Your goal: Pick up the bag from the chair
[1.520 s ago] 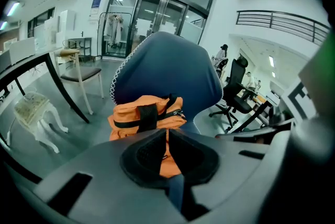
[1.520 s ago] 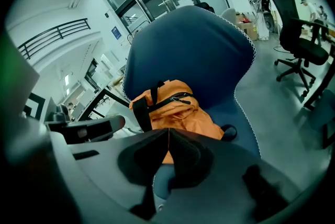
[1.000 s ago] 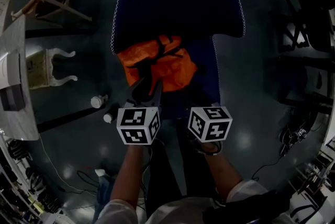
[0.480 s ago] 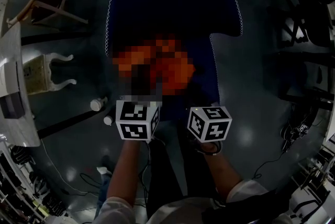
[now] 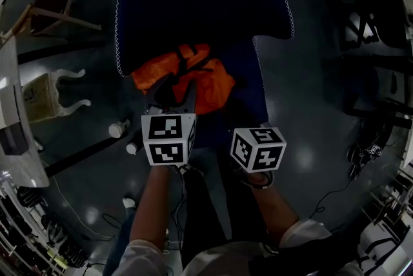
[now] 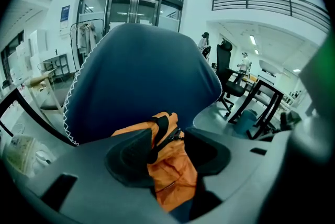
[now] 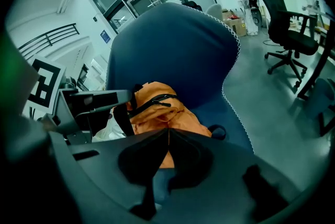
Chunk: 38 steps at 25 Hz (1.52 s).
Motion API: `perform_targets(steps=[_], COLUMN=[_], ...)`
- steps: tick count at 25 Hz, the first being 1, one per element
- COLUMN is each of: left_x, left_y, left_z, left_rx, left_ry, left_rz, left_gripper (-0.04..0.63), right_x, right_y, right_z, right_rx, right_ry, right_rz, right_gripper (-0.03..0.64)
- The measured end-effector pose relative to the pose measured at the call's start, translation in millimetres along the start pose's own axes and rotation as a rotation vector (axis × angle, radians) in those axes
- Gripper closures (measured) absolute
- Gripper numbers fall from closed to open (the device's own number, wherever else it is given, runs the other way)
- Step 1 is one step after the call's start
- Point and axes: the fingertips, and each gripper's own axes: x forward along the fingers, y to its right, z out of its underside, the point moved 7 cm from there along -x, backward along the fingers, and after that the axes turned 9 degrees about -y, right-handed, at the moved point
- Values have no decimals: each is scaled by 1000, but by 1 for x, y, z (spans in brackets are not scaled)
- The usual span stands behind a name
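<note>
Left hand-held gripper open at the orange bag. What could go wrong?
1. The left hand-held gripper has just been opening its jaws, the black strap of the orange bag between them, unpressed; closing may pinch only loose fabric that slips.
2. The right hand-held gripper is shut and short of the bag, so a one-sided lift may sag or snag on the blue chair.

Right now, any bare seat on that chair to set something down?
Yes: the blue strip between the orange bag and the right edge of the seat. The left side is crowded: the bag fills it, and the left gripper has just opened its jaws astride the bag.
</note>
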Motion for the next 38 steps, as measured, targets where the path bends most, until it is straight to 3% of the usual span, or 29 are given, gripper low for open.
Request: perform_targets(steps=[11, 18, 24, 38], left_x=[22, 32, 33, 24], left_y=[1, -2, -4, -1], left_z=[-3, 0, 3, 4], left_rx=[30, 3, -47, -63], left_ry=[-70, -102, -105, -121], left_rz=[-93, -153, -179, -174], left_gripper=[427, 466, 499, 522], right_x=[3, 3, 3, -5], right_y=[15, 26, 30, 27], right_z=[-1, 1, 2, -1], right_rx=[22, 37, 45, 46], right_ry=[-7, -11, -14, -2], right_rz=[6, 11, 10, 0], right_gripper=[584, 584, 584, 584])
